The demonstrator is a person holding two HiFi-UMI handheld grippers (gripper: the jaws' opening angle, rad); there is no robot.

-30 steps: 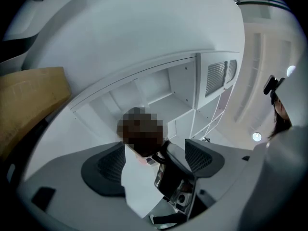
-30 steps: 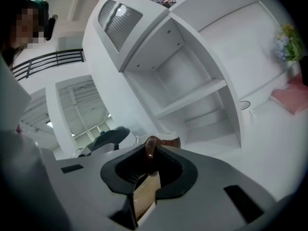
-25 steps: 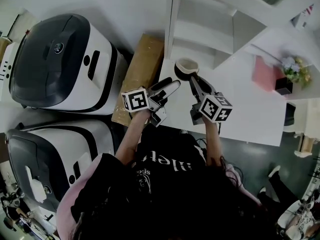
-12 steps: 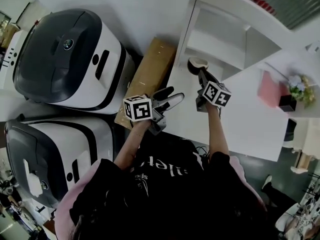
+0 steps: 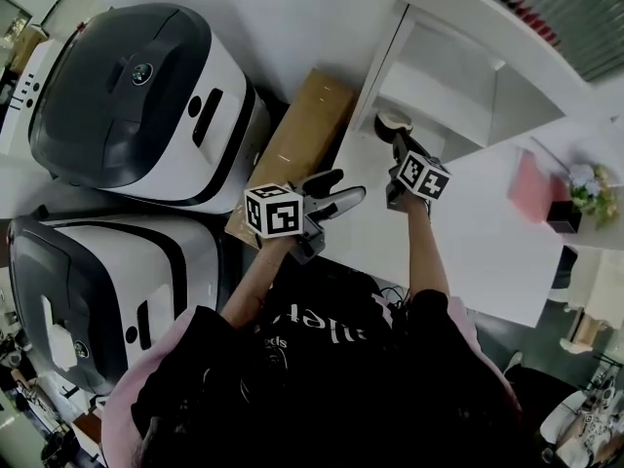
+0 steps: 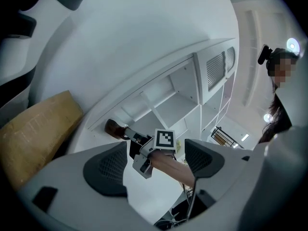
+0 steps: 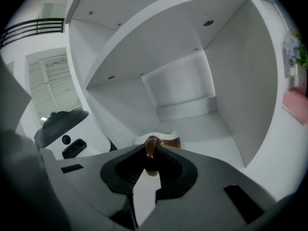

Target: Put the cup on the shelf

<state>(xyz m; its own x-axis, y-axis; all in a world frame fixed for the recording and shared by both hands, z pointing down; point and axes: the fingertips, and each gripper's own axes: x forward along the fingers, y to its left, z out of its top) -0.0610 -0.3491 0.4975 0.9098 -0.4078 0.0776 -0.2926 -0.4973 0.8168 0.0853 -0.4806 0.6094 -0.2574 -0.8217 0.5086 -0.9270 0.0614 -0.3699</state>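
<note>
Right gripper (image 5: pixel 399 141) has reached the white shelf (image 5: pixel 444 71), jaws pinching the brown cup (image 5: pixel 392 122) by its handle; left gripper (image 5: pixel 343 191) jaws spread wide, empty.

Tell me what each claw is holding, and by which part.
Right claw: the brown ceramic cup with white inside, pinched by its handle. Left claw: open, holding nothing.

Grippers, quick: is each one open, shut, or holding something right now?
Left gripper: open, holding nothing.
Right gripper: closed on the handle of the brown cup.
</note>
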